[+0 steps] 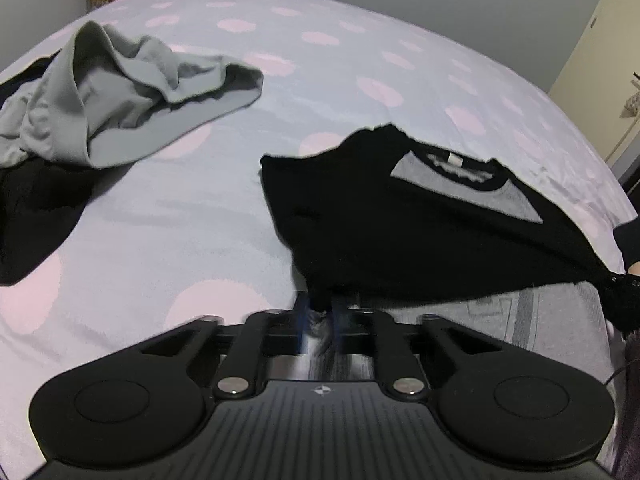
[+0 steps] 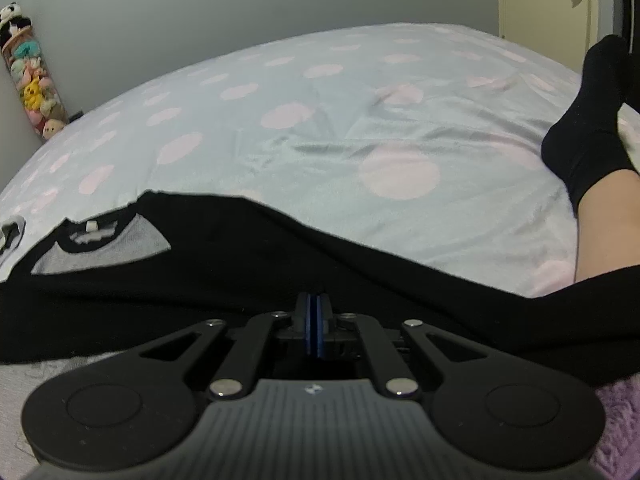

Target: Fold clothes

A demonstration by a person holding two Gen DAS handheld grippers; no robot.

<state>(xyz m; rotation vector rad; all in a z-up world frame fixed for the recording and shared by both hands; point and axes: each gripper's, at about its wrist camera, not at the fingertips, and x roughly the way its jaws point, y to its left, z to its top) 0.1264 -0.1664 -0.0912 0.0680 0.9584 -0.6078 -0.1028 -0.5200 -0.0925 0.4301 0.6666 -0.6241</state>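
Observation:
A black shirt with a grey panel below its collar lies on the spotted bed sheet. My left gripper is shut on the shirt's near corner, with cloth bunched between the blue pads. At the right edge of the left wrist view the shirt's other corner is pulled into a tight bunch. In the right wrist view my right gripper has its blue pads pressed together on the near edge of the black shirt. Grey fabric shows under the lifted hem.
A crumpled grey garment lies on a black one at the far left of the bed. A person's leg in a black sock rests on the bed at the right. Plush toys stand by the wall.

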